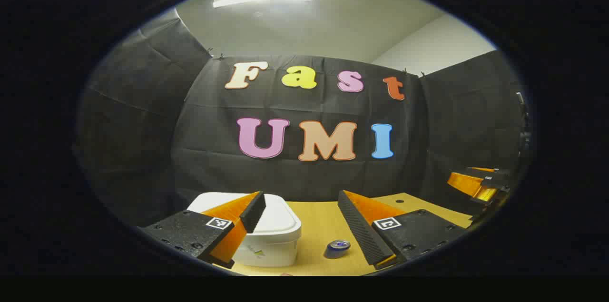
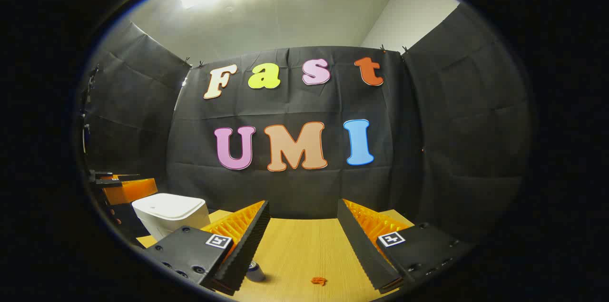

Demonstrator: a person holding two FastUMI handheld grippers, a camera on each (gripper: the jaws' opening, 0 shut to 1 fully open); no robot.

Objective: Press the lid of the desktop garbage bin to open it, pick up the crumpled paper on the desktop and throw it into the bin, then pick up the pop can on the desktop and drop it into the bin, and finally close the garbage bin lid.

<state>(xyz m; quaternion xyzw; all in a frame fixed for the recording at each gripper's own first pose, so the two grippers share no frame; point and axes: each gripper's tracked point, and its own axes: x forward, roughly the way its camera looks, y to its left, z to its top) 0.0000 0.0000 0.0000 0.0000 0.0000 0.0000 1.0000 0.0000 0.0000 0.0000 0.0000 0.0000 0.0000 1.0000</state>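
Leftmost on the wooden table stands the white garbage bin, lid down; it looks like light, stiff plastic, so a press on the lid top should open it, though the bin may slide. Just right of it the pop can stands upright: thin, smooth, probably light, best pinched across its round wall. Further right lies a small orange scrap, likely the crumpled paper, soft and nearly weightless. Left gripper and right gripper both hover with fingers spread wide, holding nothing.
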